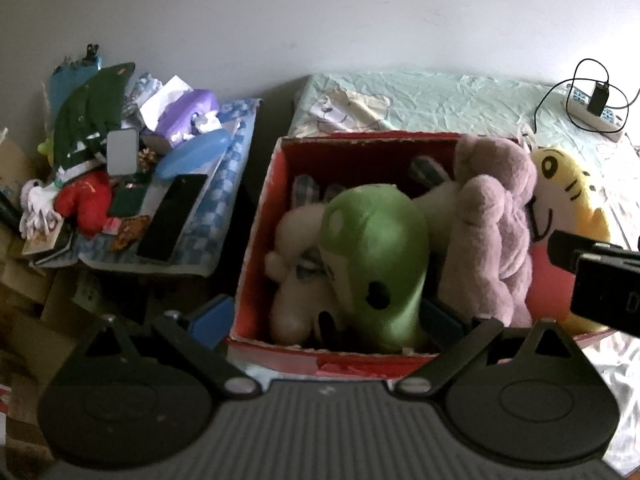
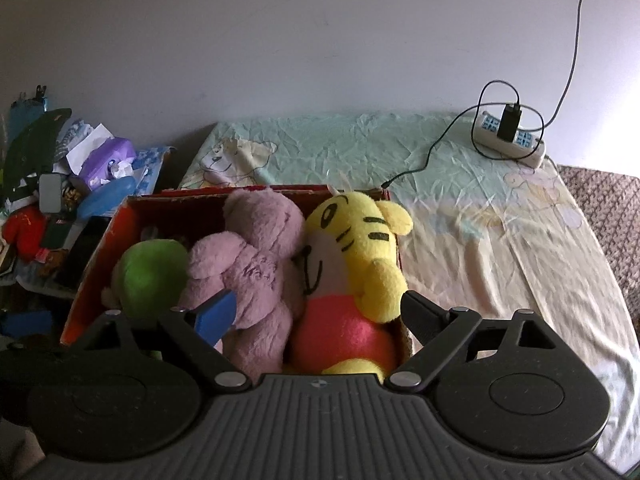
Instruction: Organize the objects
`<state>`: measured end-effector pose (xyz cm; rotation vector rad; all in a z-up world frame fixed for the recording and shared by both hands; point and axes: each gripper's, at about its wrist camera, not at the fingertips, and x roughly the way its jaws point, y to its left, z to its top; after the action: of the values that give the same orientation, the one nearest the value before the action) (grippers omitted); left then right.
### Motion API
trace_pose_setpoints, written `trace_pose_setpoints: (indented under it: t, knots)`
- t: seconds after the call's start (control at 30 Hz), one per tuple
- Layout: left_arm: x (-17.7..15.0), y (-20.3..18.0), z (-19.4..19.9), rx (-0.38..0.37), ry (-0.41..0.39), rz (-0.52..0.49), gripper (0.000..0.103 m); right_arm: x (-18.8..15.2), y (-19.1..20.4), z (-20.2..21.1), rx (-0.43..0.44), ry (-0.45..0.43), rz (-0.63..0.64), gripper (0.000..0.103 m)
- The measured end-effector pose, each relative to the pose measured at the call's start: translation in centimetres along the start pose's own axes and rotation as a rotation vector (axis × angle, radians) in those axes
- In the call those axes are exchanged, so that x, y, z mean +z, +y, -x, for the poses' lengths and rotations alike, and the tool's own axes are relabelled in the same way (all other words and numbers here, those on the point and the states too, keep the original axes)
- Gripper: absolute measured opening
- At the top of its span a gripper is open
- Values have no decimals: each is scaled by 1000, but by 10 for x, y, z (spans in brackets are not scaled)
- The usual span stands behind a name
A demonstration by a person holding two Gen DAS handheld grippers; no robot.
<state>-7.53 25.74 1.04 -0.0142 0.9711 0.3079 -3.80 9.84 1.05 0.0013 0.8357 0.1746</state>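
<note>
A red cardboard box [image 1: 256,240] [image 2: 92,264] stands on the bed and holds several plush toys. A green plush [image 1: 372,256] [image 2: 150,276] lies over a white plush [image 1: 296,280]. A purple plush [image 1: 492,220] [image 2: 256,256] and a yellow tiger plush [image 1: 568,196] [image 2: 360,248] fill the right side. My left gripper [image 1: 324,320] is open, its fingers either side of the box's near wall. My right gripper [image 2: 320,312] is open and empty, its fingers flanking the purple and tiger plush; it shows at the right edge of the left wrist view [image 1: 592,276].
A cluttered side table [image 1: 224,184] [image 2: 156,160] at the left carries a tissue box [image 1: 184,112], a phone [image 1: 172,216], a red toy [image 1: 84,200] and a green toy [image 1: 96,108]. A power strip with a charger [image 1: 596,108] [image 2: 512,136] lies at the bed's far right. A white wall is behind.
</note>
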Motion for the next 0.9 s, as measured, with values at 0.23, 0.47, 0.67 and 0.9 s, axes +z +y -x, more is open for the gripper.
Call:
trace_pose_setpoints:
  t: [0.23, 0.47, 0.67, 0.9]
  knots:
    - [0, 0, -4, -16, 7, -8, 99, -1, 1, -4, -11, 5, -22, 91]
    - [-1, 3, -9, -24, 4, -30, 99, -3, 6, -7, -24, -1, -42, 91]
    - [-1, 7, -12, -26, 2, -26, 99, -3, 11, -9, -9, 3, -55, 91]
    - [1, 12, -14, -33, -5, -15, 99, -4, 11, -12, -8, 9, -59, 91]
